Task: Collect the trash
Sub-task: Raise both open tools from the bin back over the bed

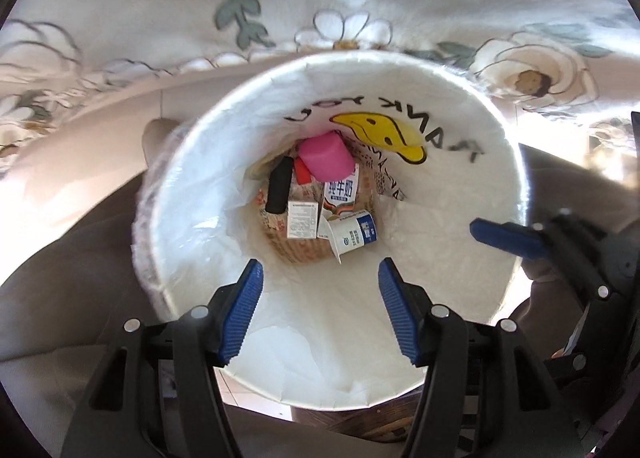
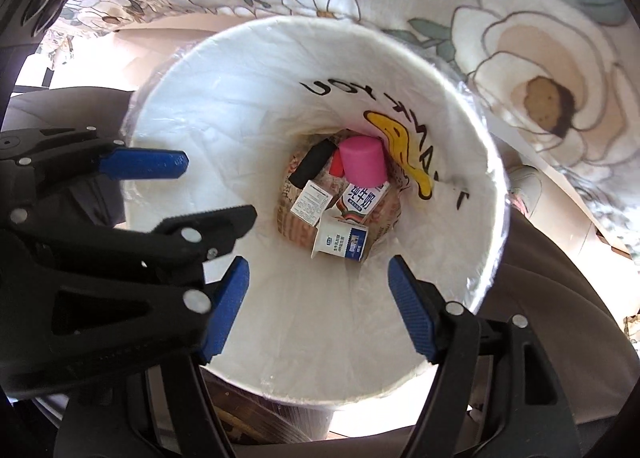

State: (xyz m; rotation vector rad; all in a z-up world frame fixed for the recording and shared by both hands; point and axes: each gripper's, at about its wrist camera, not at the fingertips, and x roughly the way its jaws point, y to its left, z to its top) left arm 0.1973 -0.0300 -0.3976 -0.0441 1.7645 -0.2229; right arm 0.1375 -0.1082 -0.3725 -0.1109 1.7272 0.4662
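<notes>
Both the left gripper (image 1: 320, 310) and right gripper (image 2: 318, 308) hang released over the lined trash bin (image 1: 460, 258); cartons and what looks like a pink cup (image 1: 326, 159) lie inside.

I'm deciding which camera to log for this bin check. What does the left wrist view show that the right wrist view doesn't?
Only the left wrist view: the open left hand-held gripper seen from behind, and a leafy green sprig on the floral cloth.
Only the right wrist view: the open right hand-held gripper from behind, and a large beige rose.
Both: the white-lined bin holding a pink cup, a black cylinder, a milk carton and a white yogurt cup.
</notes>
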